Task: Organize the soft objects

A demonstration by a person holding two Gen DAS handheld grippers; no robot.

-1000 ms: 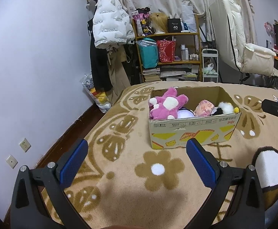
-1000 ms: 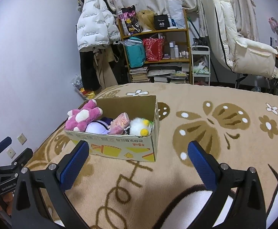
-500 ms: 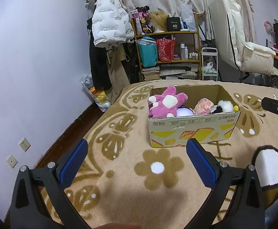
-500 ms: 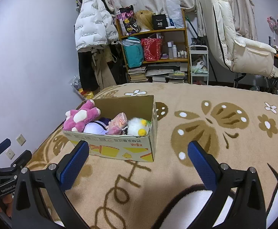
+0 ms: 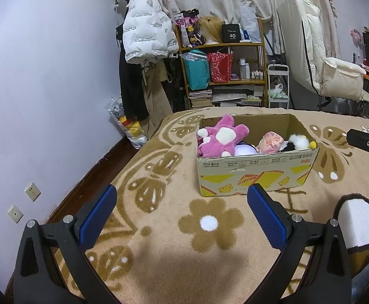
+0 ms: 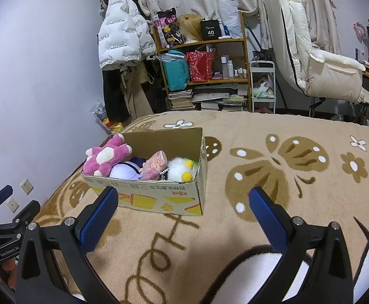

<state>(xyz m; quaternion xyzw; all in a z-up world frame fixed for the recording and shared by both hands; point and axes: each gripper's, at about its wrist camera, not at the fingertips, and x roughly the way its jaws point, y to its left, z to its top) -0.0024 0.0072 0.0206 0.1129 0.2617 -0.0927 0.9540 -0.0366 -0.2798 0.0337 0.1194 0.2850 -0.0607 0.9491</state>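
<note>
Both grippers, left (image 5: pixel 181 211) and right (image 6: pixel 183 214), hovered empty with jaws wide apart over the blanket (image 6: pixel 273 136). The soft toys (image 5: pixel 221 139) lay packed in the cardboard box (image 5: pixel 257 169), far centre. Any remaining step probably needed a slow, level approach over the box rim.

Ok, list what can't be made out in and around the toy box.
- Cardboard box floor: both views, covered by the toys.
- Purple-white plush: mostly under the pink plush and pink pouch; its shape is unclear.
- Black item beside the white-yellow plush: left view, too small to identify.
- Box print: too small to read.
</note>
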